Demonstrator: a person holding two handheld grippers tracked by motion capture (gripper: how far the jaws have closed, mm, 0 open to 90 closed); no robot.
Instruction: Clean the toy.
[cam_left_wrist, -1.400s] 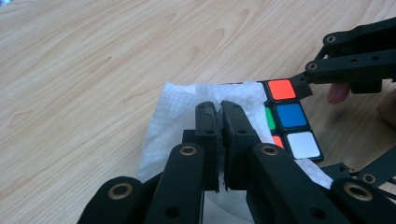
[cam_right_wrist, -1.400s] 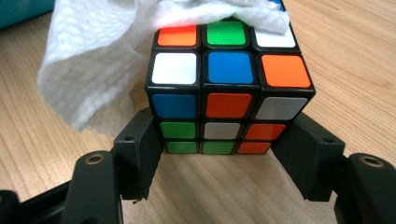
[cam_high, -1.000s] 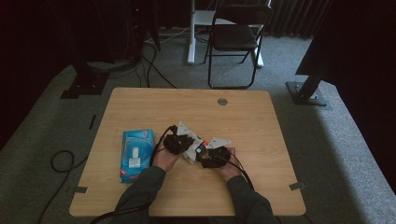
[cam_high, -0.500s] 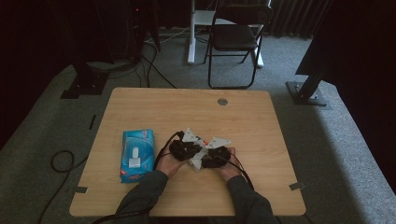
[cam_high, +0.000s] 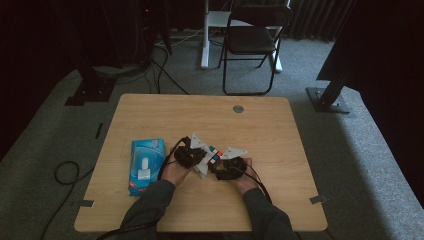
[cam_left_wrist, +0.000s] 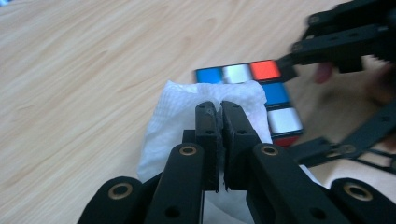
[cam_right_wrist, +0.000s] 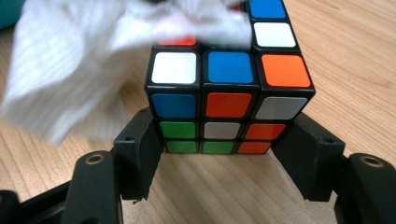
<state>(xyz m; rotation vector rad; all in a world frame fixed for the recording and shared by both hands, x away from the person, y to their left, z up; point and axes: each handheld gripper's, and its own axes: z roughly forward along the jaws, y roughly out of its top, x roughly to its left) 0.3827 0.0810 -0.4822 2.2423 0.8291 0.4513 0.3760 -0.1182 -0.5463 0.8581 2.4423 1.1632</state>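
Your left gripper (cam_left_wrist: 219, 109), shut tight on the white crumpled tissue (cam_left_wrist: 187, 116), sat at nine o'clock of the multicoloured plastic puzzle cube (cam_right_wrist: 229, 88); your right gripper (cam_right_wrist: 224, 154) clamped the cube's lower sides.

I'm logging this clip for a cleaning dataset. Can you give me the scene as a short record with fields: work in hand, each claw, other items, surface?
work in hand: wiping a Rubik's cube with a white tissue
left claw: jaws shut on the tissue, pressing it onto the cube's top
right claw: jaws clamped on the cube's two sides, near its lower layers
cube: scrambled, resting on the table
other items: blue wet-wipe pack, left of the hands
surface: light wooden table
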